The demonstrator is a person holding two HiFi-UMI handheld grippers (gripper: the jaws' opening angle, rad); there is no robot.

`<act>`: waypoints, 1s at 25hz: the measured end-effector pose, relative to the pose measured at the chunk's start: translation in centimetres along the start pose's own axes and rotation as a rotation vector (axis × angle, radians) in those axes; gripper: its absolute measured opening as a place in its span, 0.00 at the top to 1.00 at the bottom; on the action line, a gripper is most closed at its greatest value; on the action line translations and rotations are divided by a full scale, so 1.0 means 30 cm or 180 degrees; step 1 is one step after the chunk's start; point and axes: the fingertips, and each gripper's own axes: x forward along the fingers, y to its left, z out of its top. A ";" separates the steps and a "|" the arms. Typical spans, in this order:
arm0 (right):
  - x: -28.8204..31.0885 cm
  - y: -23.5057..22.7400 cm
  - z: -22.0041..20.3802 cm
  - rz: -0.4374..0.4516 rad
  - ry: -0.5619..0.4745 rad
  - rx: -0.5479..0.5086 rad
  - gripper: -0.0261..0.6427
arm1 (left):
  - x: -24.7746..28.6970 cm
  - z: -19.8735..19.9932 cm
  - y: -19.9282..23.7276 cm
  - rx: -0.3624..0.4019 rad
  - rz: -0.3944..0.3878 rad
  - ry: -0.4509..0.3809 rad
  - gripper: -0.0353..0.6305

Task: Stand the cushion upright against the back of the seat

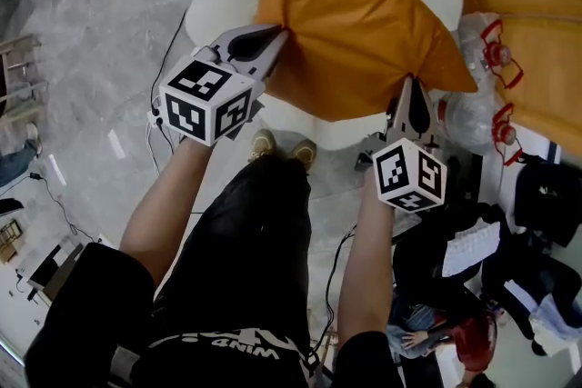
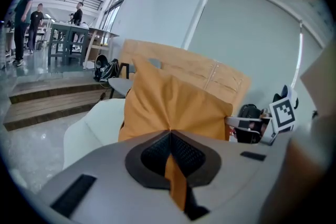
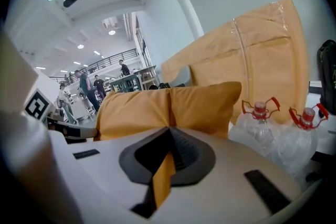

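Gripping cushion [image 1: 364, 23] at near edge w/ L gripper [image 1: 275, 44] & R gripper [image 1: 411, 89], both jaws clamped on fabric.

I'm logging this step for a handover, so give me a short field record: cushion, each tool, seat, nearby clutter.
cushion: orange, held over the seat by both tools
left tool: shut on cushion's left edge
right tool: shut on cushion's near edge
seat: white, under the cushion
clutter: clear water bottles to the right, red caps
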 end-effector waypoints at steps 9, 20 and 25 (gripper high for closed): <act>0.289 -0.012 0.180 0.0109 -0.0225 -0.0172 0.93 | 0.198 0.145 0.160 -0.0048 -0.0003 -0.0332 0.93; 0.524 -0.048 0.135 0.0196 -0.0112 -0.0349 0.93 | 0.405 0.099 0.311 -0.0122 0.0077 -0.0266 0.93; 0.547 -0.059 0.146 0.0047 -0.0102 -0.0434 0.92 | 0.420 0.112 0.330 -0.0037 0.0205 -0.0202 0.92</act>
